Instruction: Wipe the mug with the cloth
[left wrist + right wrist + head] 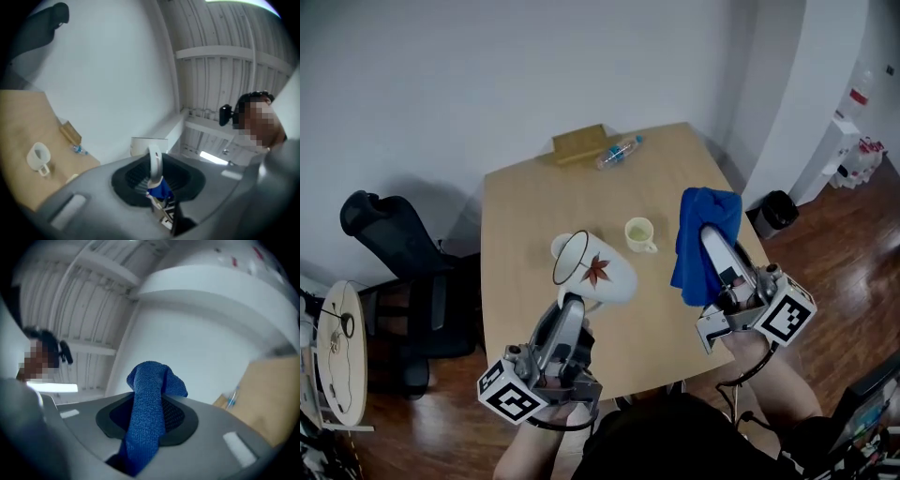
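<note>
Head view looks down, gripper views upward

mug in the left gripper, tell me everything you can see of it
The mug is white and enamel-looking, with a dark rim and a red-brown leaf print on its side. It is tipped sideways, mouth toward the head view's left, with nothing visible inside. The left gripper is shut on its thin white handle, holding it over the wooden table, apart from the blue cloth.
</note>
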Tool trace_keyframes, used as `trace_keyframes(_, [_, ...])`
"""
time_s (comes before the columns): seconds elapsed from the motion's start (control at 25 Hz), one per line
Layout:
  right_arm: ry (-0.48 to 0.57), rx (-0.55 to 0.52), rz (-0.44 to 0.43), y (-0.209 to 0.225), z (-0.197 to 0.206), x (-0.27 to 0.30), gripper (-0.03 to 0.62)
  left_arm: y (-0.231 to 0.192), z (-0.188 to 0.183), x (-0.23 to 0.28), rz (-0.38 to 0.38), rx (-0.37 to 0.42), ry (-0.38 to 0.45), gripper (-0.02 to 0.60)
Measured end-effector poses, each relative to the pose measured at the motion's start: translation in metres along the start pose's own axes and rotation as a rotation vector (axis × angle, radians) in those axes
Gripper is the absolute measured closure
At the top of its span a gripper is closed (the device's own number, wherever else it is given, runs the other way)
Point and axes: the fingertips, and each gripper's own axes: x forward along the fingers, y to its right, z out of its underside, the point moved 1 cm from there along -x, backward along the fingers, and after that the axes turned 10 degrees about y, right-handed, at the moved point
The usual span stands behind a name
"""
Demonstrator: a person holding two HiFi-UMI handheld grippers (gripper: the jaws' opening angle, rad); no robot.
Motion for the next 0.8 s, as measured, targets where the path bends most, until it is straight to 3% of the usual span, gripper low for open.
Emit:
trace_keyframes(0.08, [-0.027, -0.320, -0.062, -0.029, 0.008, 0.005, 0.476, -0.017, 0.000, 0.001, -0.077, -0.040, 0.025, 0.522])
trace_keyframes(0.2, [-0.090, -0.726, -0.214, -0.078, 0.060, 0.004, 0.476, -0.031, 0.004, 0.005, -0.147, -0.156, 0.076, 0.522])
trace_keyframes(0.36, [-0.189, -1.388, -0.385, -0.094, 0.137, -0.017, 0.476, -0.025, 0.009, 0.009, -0.149, -0.278, 0.116, 0.522])
trace_keyframes(0.44, [-0.155, -1.613, -0.436, -0.097, 0.147, -0.022, 0.476, -0.020, 0.012, 0.008, -0.142, -0.303, 0.124, 0.522])
trace_keyframes(0.52, [-0.155, -1.576, -0.431, -0.096, 0.141, -0.022, 0.476, -0.018, 0.014, 0.006, -0.140, -0.303, 0.121, 0.522])
trace_keyframes(0.6, [-0.195, -1.351, -0.384, -0.092, 0.126, -0.018, 0.474, -0.015, 0.013, 0.004, -0.123, -0.277, 0.107, 0.522])
trace_keyframes(0.72, [-0.215, -0.774, -0.219, -0.070, 0.090, -0.013, 0.474, 0.002, 0.012, 0.000, -0.042, -0.183, 0.062, 0.522])
trace_keyframes(0.8, [-0.206, -0.355, -0.207, -0.052, 0.070, -0.001, 0.474, 0.019, 0.012, -0.001, 0.038, -0.099, 0.013, 0.522])
